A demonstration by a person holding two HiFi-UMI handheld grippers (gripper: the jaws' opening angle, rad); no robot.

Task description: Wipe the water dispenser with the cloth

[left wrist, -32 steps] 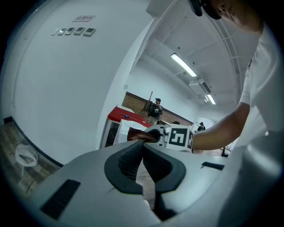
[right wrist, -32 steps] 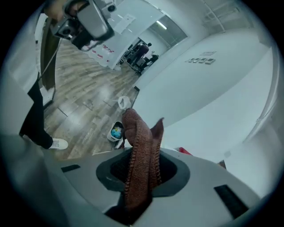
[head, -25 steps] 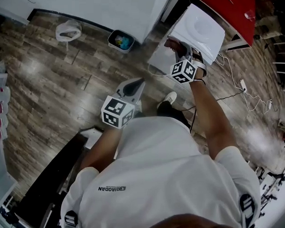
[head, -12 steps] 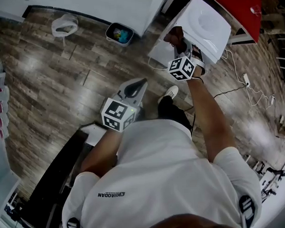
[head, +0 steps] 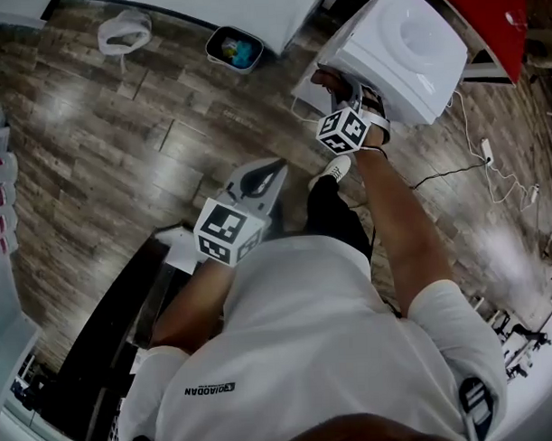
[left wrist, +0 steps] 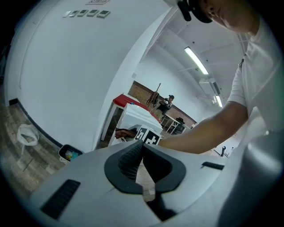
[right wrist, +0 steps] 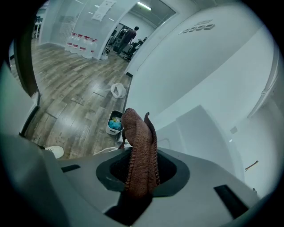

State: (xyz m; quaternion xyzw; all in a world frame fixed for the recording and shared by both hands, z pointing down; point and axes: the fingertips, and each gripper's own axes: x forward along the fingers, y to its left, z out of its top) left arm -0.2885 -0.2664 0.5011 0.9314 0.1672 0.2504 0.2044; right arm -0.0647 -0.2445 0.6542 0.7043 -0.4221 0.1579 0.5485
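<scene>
Cloth [right wrist: 140, 150], brown and ribbed, is pinched between the jaws of the right gripper [head: 336, 88], at the white water dispenser [head: 406, 48] in the head view's upper right. Left gripper [head: 267, 173] hangs mid-frame, jaws pressed together, empty.

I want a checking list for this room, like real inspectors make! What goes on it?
Surface: wood-look floor.
Job's things: white water dispenser; brown cloth held at its near edge.
Clutter: small bin with things inside; white bag on the floor.
Grippers: right gripper shut on the cloth; left gripper shut, empty, held low.
Cables: white cable and power strip beside the dispenser.
Surroundings: white wall; red table behind the dispenser.
</scene>
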